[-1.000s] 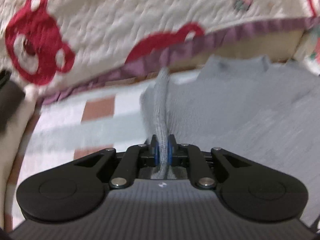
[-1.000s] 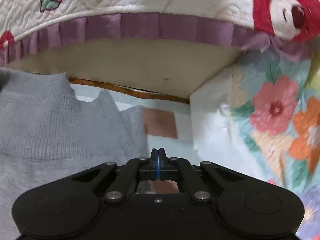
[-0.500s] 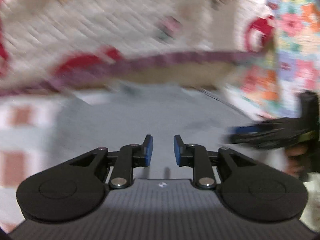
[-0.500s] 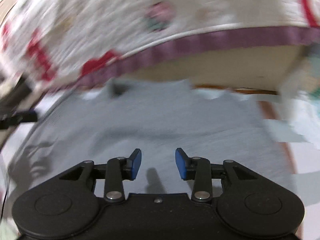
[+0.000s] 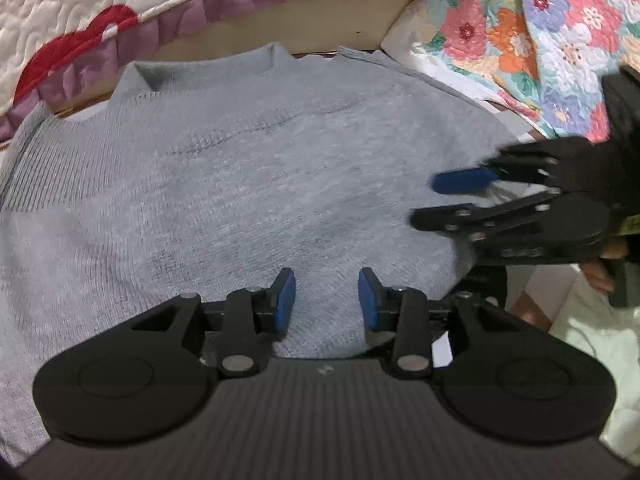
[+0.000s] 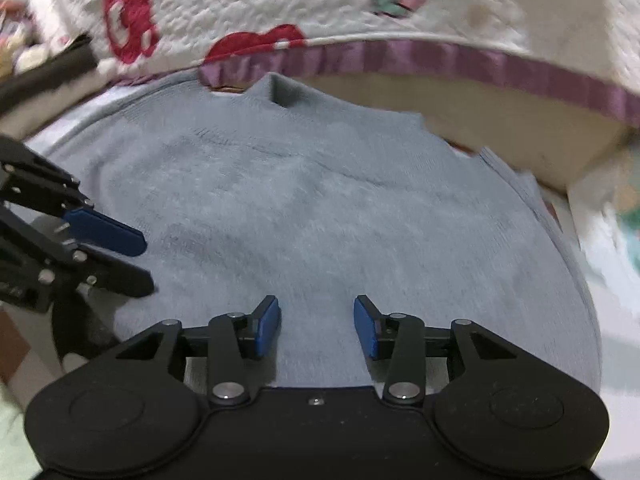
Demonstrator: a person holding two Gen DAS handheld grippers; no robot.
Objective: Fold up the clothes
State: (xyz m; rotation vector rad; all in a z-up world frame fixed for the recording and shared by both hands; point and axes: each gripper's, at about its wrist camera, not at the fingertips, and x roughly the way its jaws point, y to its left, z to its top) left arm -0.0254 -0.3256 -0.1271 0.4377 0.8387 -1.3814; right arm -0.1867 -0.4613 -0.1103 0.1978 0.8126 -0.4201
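**Both grippers loose above the grey sweater**

A grey knit sweater (image 5: 248, 184) lies spread flat across the middle of both wrist views, its neckline toward the top of the frame, just under the purple ruffled edge of a cream quilt with red bears (image 5: 100, 12). That quilt fills the upper left of the left wrist view and the whole top of the right wrist view.

The left gripper (image 5: 326, 304) sits at the bottom centre of its own view, jaws opening, blue pads apart with only sweater fabric showing beneath the gap and nothing pinched. The right gripper (image 6: 316, 326) looks the same in its view: jaws opening, pads clear of the cloth.

Each tool also shows in the other's camera. The right one enters from the right edge of the left wrist view, over the sweater's right side. A floral quilt (image 5: 560, 40) hangs in that view's upper right.
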